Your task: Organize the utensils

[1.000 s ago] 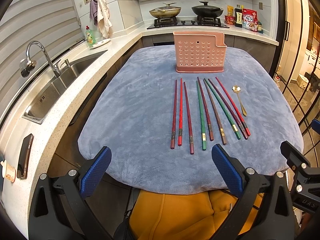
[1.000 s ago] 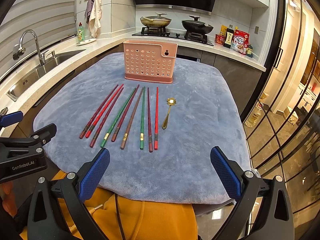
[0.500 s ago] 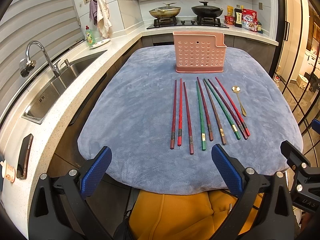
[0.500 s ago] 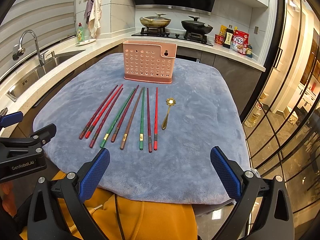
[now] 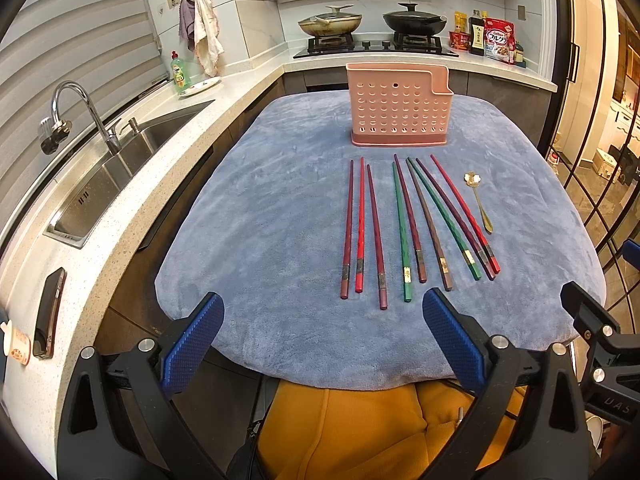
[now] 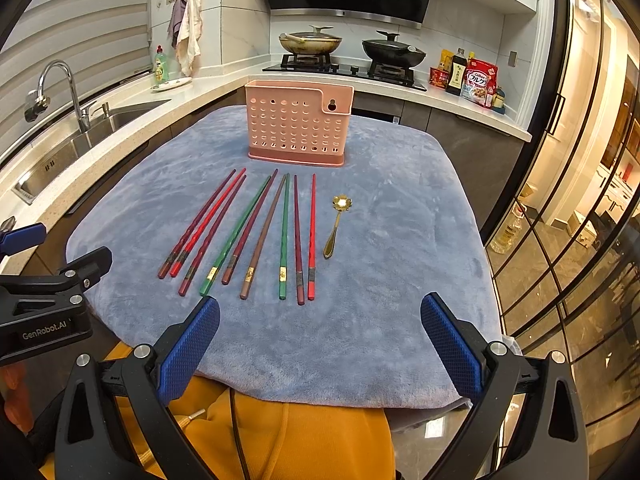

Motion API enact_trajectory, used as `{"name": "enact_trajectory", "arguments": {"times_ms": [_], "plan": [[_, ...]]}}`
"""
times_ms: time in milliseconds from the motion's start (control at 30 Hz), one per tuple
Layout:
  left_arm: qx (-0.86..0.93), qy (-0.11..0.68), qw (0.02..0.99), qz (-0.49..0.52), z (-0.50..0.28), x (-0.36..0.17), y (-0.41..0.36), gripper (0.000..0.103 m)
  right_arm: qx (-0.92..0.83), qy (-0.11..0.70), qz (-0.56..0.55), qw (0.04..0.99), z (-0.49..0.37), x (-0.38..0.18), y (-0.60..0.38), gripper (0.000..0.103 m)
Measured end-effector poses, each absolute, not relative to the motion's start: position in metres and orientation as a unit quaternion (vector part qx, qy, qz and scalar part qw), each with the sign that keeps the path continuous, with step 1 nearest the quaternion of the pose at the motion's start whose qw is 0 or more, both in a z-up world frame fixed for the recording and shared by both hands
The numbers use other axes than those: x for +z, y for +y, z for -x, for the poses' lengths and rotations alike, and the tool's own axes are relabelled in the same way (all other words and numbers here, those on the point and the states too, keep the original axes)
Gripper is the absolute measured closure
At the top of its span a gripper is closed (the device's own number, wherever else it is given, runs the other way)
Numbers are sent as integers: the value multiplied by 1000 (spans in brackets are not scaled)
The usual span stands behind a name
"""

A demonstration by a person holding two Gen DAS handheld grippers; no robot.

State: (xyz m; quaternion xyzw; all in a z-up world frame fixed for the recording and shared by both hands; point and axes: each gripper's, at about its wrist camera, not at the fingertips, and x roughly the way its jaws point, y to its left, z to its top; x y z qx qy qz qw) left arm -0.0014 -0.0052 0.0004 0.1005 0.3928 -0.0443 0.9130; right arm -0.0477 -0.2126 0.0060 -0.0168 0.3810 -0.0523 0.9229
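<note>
Several chopsticks [image 5: 404, 228] [image 6: 256, 232] in red, maroon, green and brown lie side by side on a blue-grey cloth [image 5: 260, 240] [image 6: 384, 300]. A small gold spoon [image 5: 478, 200] [image 6: 337, 226] lies to their right. Behind them a pink perforated utensil holder [image 5: 400, 106] [image 6: 298, 124] stands upright. My left gripper [image 5: 324, 338] hangs open over the cloth's near edge, short of the chopstick ends. Over the same edge my right gripper [image 6: 320, 340] is open too. Neither holds anything.
A sink with a tap [image 5: 92, 152] runs along the counter at left, a phone [image 5: 48, 312] on its near end. Two pans sit on the hob [image 5: 376, 42] behind. Glass doors [image 6: 580, 220] stand at right. A person's yellow clothing [image 5: 344, 428] is below the cloth.
</note>
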Motion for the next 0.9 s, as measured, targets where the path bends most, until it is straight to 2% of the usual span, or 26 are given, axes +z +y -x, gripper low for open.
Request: {"name": "enact_trajectory", "arguments": {"times_ms": [900], "plan": [[-45, 394, 913, -100, 2, 1, -6, 8, -52, 383, 16, 922, 48, 4, -214, 7]]}}
